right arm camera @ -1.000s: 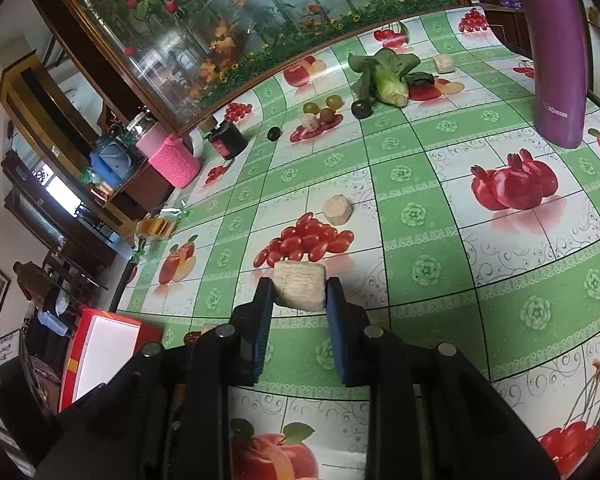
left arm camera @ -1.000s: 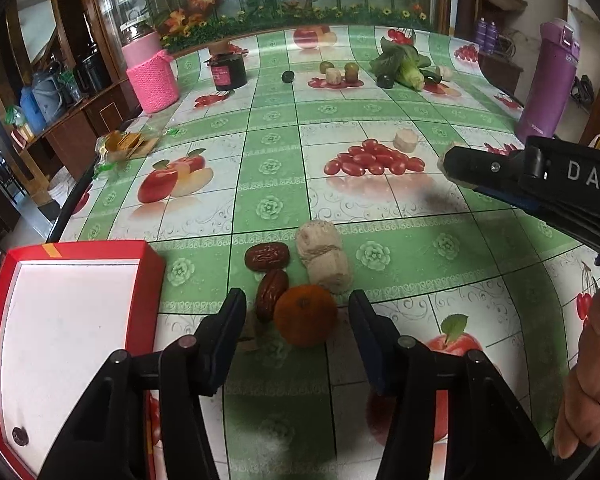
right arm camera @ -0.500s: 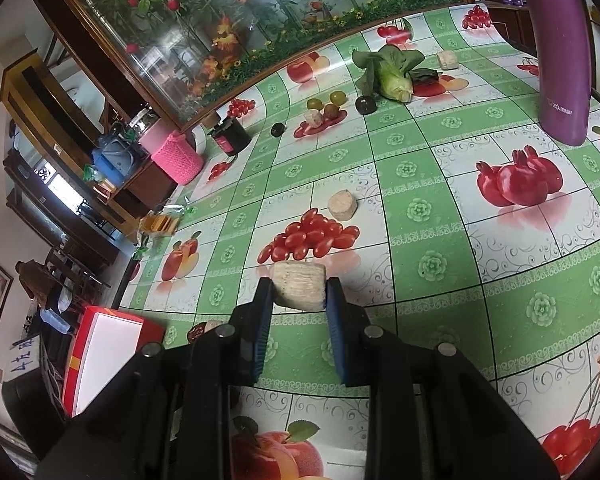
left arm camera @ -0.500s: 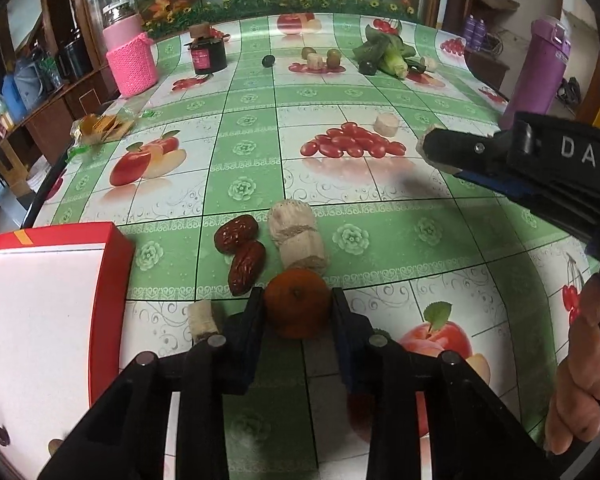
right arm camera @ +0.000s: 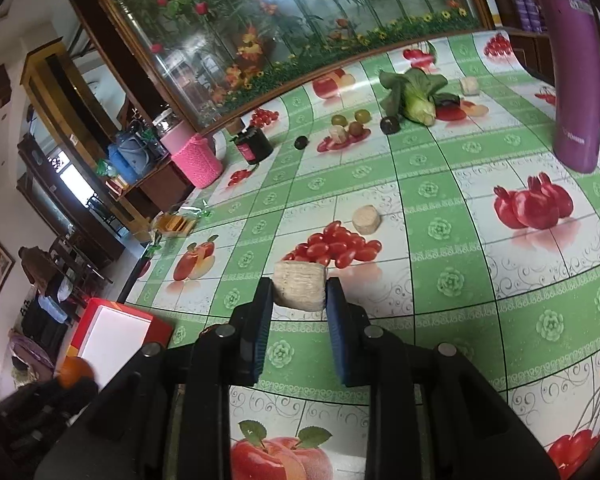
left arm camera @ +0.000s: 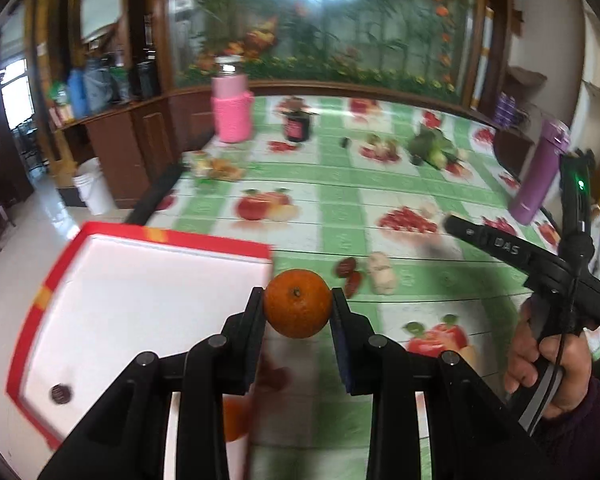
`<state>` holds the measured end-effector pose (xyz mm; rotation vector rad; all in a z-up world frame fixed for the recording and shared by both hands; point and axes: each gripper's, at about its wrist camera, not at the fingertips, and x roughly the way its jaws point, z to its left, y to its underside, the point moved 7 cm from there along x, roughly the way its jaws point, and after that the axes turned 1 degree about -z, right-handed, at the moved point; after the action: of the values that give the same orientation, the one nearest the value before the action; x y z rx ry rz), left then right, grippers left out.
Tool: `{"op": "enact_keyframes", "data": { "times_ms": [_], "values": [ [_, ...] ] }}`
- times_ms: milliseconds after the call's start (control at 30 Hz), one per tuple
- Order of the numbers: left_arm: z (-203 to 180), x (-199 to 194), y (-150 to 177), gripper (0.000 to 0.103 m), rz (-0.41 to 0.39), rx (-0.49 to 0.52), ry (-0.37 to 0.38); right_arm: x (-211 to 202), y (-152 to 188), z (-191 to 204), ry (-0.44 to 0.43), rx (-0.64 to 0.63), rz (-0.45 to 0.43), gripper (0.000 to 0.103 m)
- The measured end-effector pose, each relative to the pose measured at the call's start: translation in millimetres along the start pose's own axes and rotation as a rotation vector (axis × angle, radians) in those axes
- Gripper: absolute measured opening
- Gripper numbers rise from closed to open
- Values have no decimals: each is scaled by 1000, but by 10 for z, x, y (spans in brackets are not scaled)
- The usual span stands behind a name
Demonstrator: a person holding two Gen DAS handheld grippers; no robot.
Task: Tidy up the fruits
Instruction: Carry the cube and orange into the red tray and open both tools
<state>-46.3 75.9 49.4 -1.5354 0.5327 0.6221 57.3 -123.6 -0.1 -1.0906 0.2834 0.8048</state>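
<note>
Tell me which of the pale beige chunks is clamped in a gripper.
The beige chunk between the right gripper pads is the one. The round piece by the printed cherry tomatoes lies loose on the tablecloth, untouched.

orange (left arm camera: 298, 309): bright orange skin, small dark stem dot
left claw (left arm camera: 298, 312): black, with dark blue pads
right claw (right arm camera: 299, 304): black, with blue ribbed pads
block (right arm camera: 299, 286): pale beige, faintly ribbed
box (left arm camera: 140, 300): red rim with a yellow-orange stripe, white inside
counter (right arm camera: 440, 280): glossy cloth of green and white squares, printed with red apples, pomegranates, cherries and pale flower rosettes
dates (left arm camera: 350, 274): dark reddish brown
bottle (right arm camera: 572, 60): purple
knitted sleeve (right arm camera: 198, 160): hot pink
jar (right arm camera: 254, 144): black with a pink-red label
leafy vegetable (right arm camera: 414, 94): green
</note>
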Motion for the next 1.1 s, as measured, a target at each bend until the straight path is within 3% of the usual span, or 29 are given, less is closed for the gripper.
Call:
{"op": "enact_keyframes", "data": {
  "times_ms": [100,267,367,700,867,1100],
  "values": [
    [358,-92,101,31,-8,-41,-67,9,23,59,17,-42,-21,29],
    [824,-109,249,31,8,-120,-116,44,122,181,17,-65,-9,29],
    [1029,-130,281,31,0,-139,-153,2,230,331,-32,-35,5,29],
    [1566,-81,423,31,2,-204,-233,-3,785,1667,-211,-278,55,29],
    [1786,-68,506,31,11,-222,-257,171,1088,2204,-255,-379,146,29],
    [1991,-53,585,31,16,-242,-285,403,1453,2557,-259,-428,273,29]
  ]
}}
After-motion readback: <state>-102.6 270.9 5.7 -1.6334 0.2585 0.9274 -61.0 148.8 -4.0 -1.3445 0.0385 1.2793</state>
